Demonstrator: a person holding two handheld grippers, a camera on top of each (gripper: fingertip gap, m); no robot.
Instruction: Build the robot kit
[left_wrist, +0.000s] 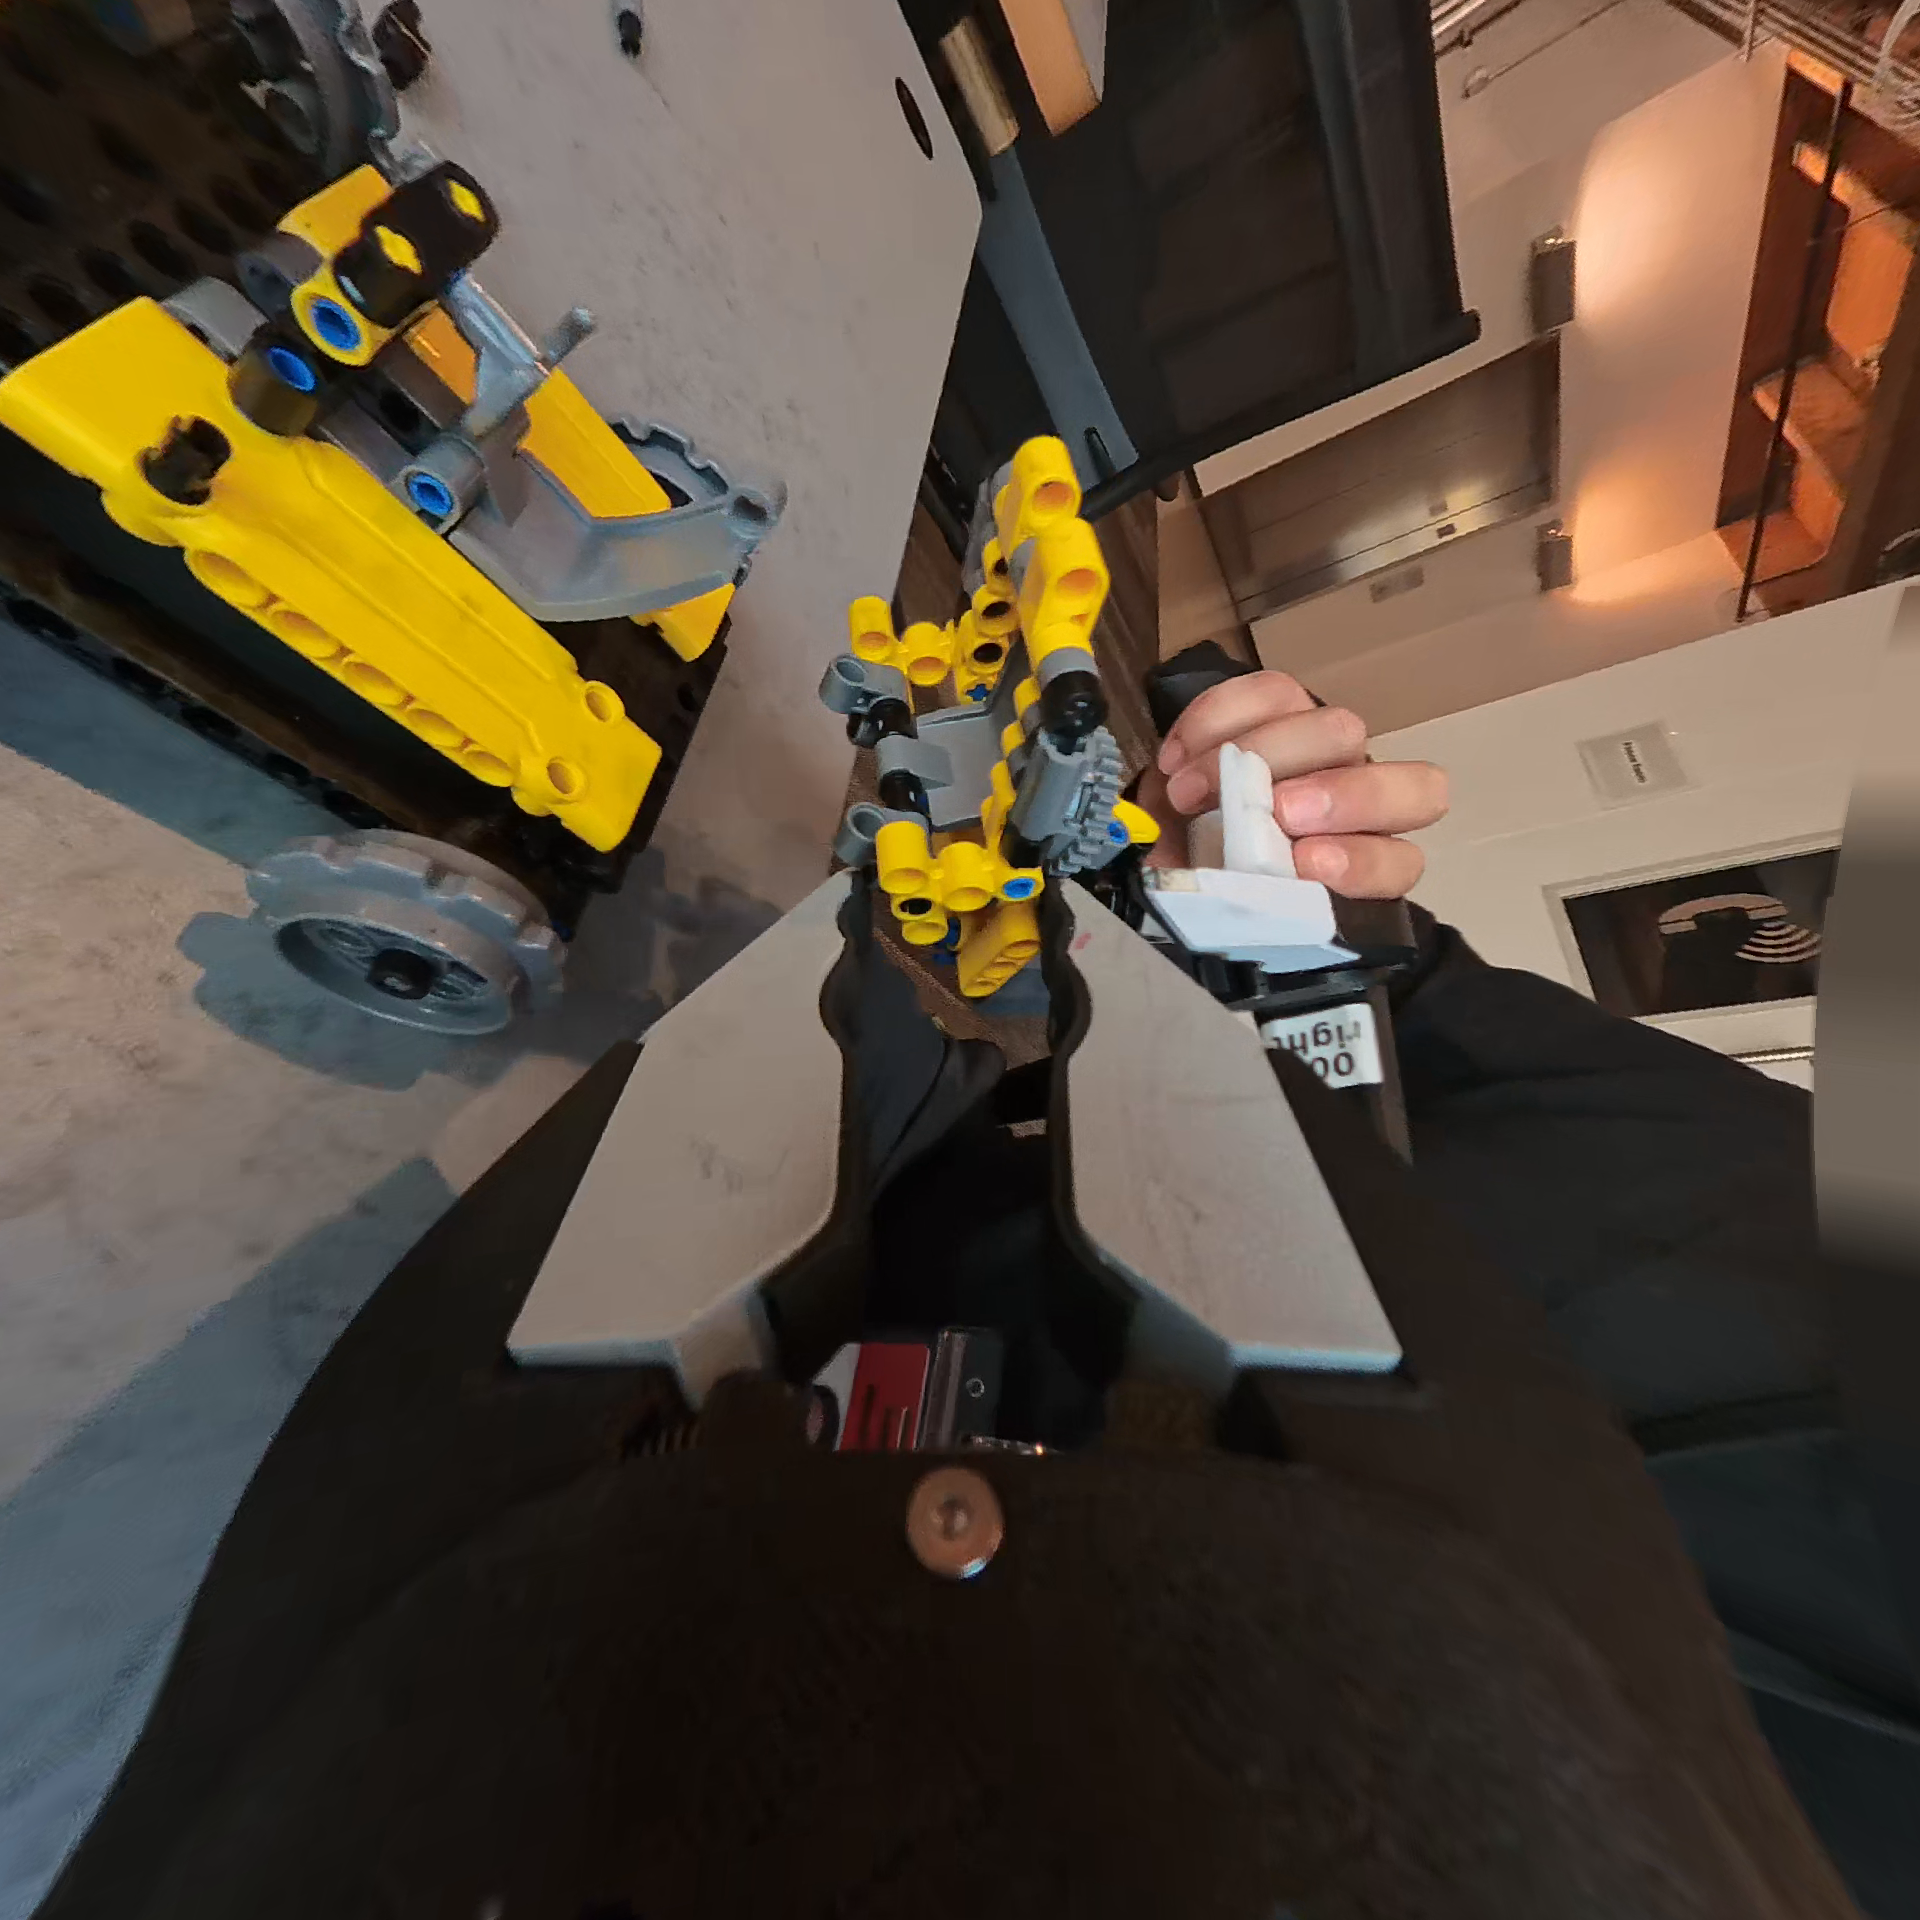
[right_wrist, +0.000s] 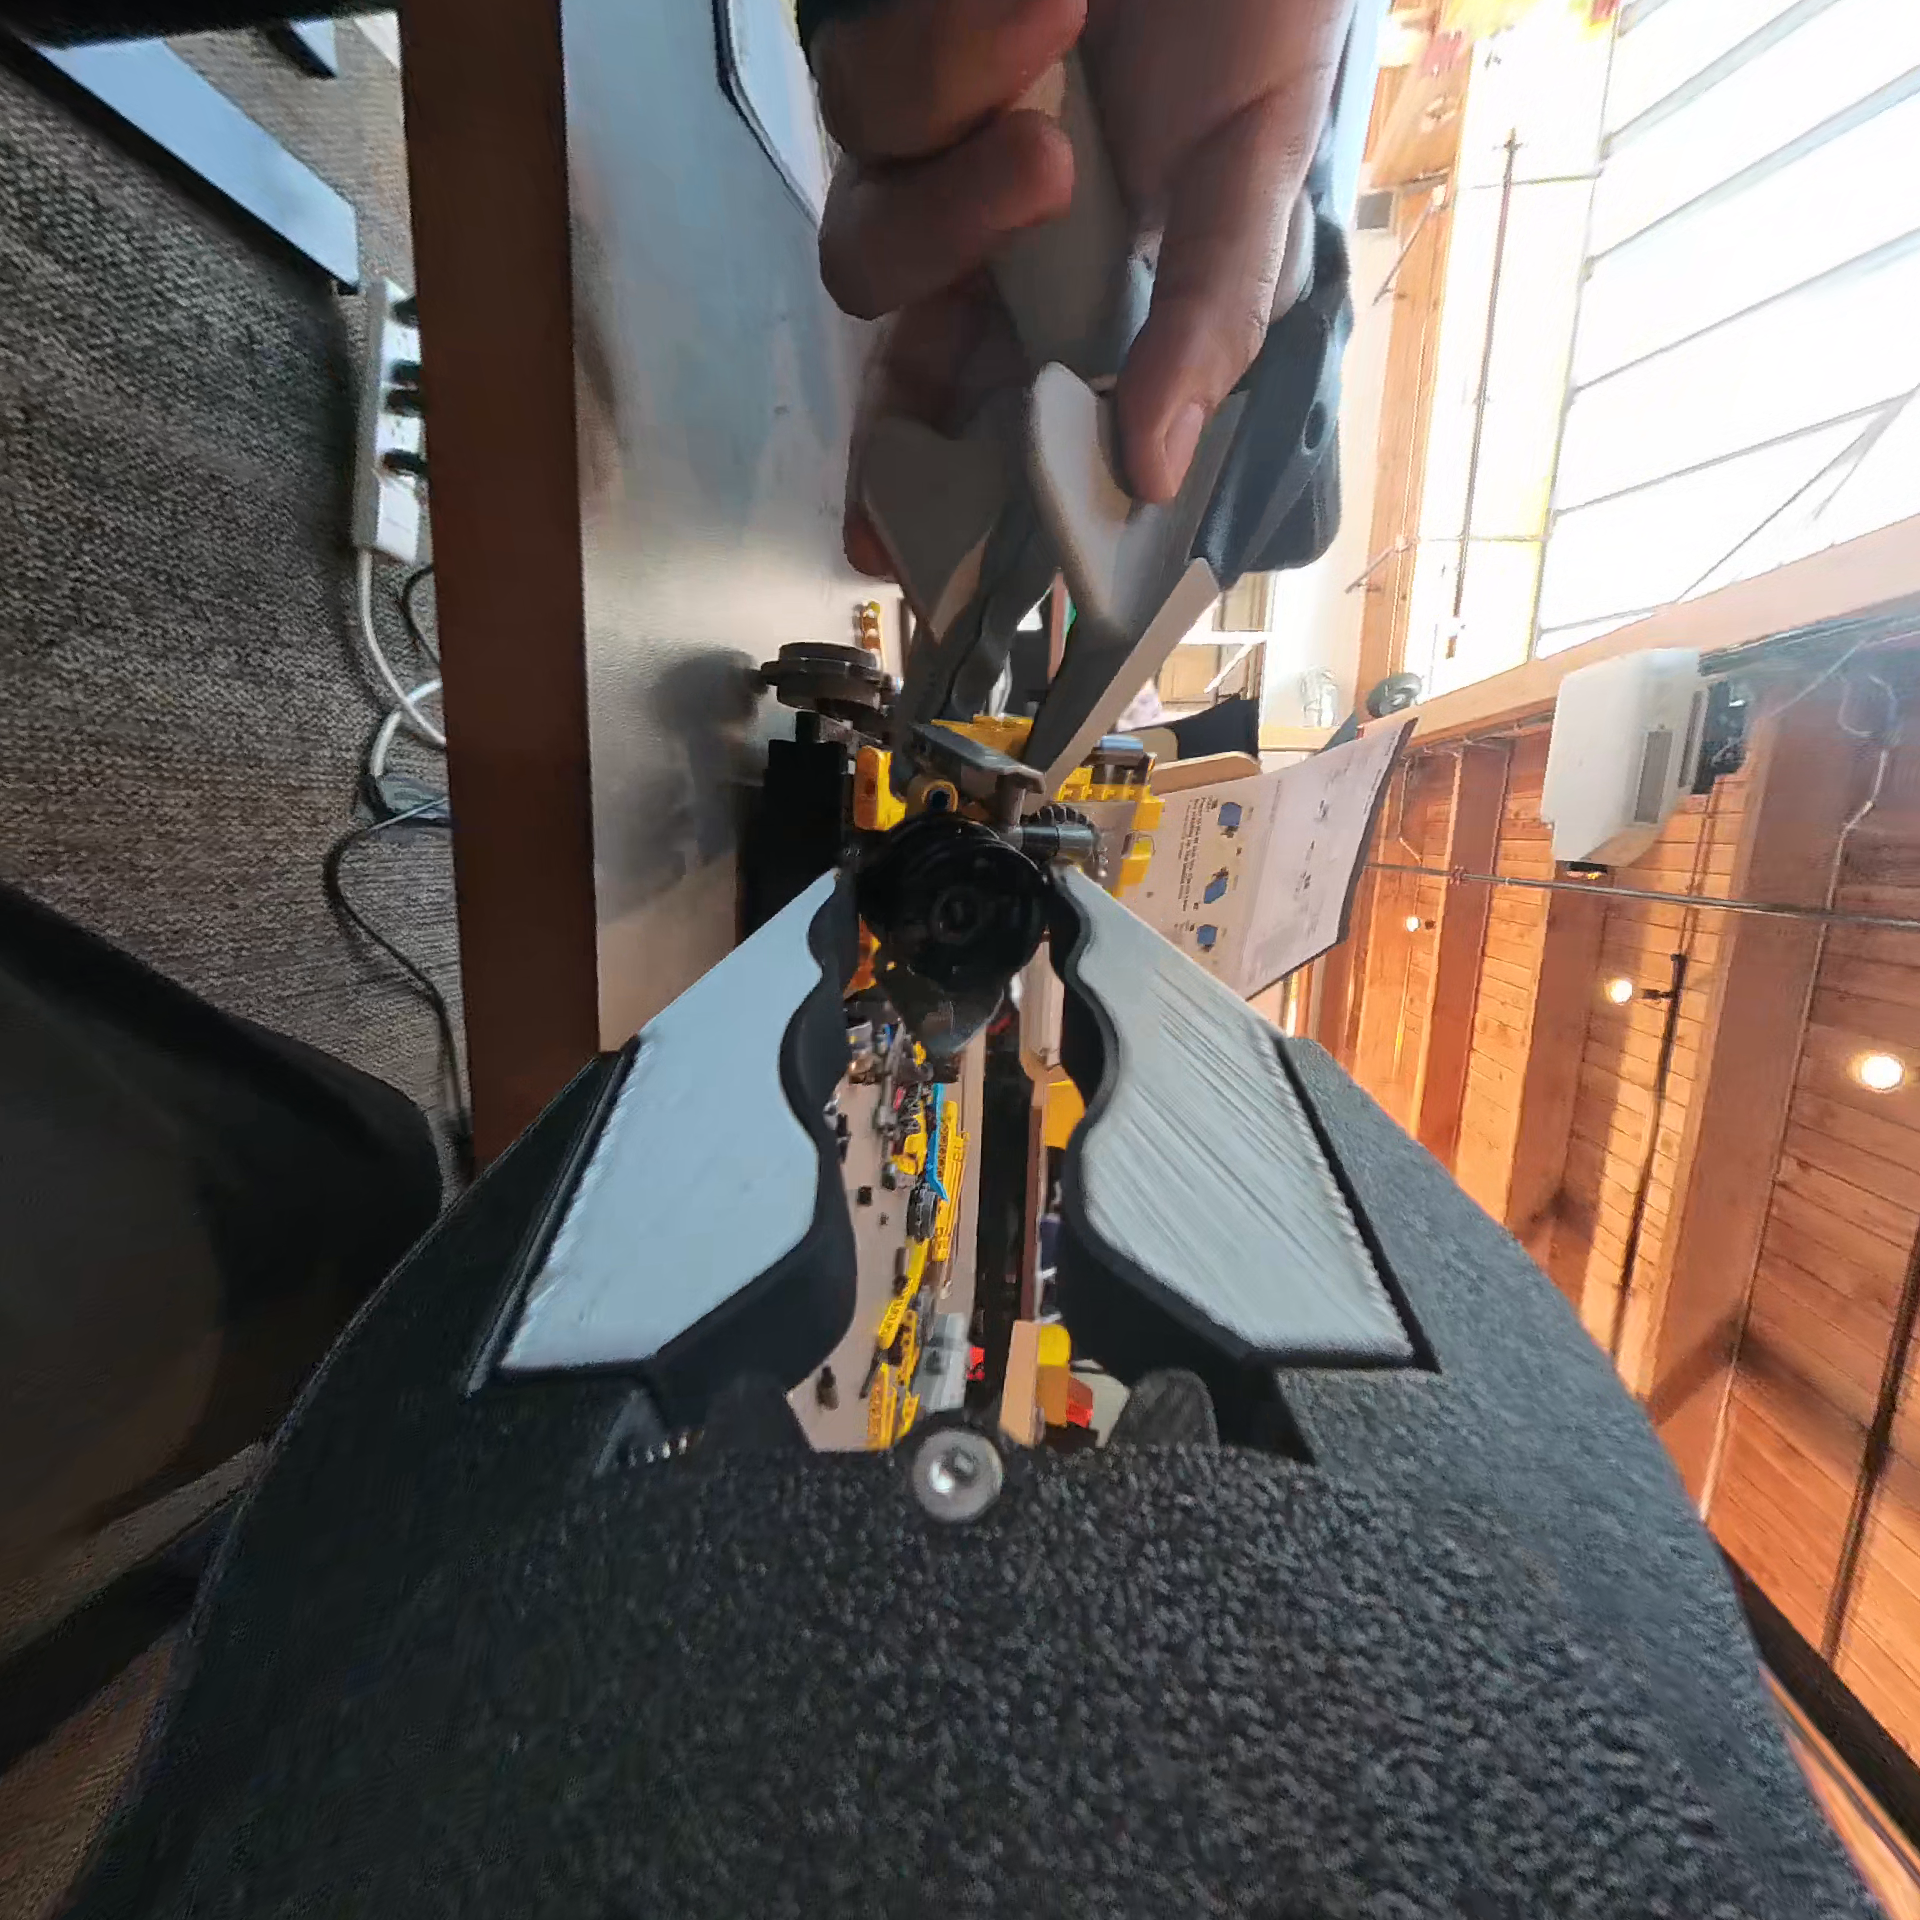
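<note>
The left hand-held gripper (left_wrist: 951, 904) pinches the lower end of a small yellow and grey brick assembly (left_wrist: 987, 748), held up in the air past the edge of the desk (left_wrist: 727, 260). A grey gear (left_wrist: 1091, 800) sits on the assembly's right side. Just beyond it, a person's hand (left_wrist: 1288, 779) grips the white trigger of the right hand-held gripper (right_wrist: 951, 914), with a dark sleeve (left_wrist: 1558, 1143) trailing back from it.

On the pale desk surface, toward its near edge, stands a larger yellow brick vehicle (left_wrist: 343, 540) with a grey bracket and blue pins. A loose grey toothed wheel (left_wrist: 405, 945) lies flat just beside the vehicle.

In the right wrist view, the right hand-held gripper pinches a black round wheel-like part (right_wrist: 951, 909) between its tips, right against the yellow assembly. Beyond it, the other hand (right_wrist: 1039, 208) holds the left gripper, whose fingers close on the same assembly. An open instruction booklet (right_wrist: 1278, 862) shows to the right, and many small loose brick parts (right_wrist: 914, 1195) are visible between the fingers, lower down.
</note>
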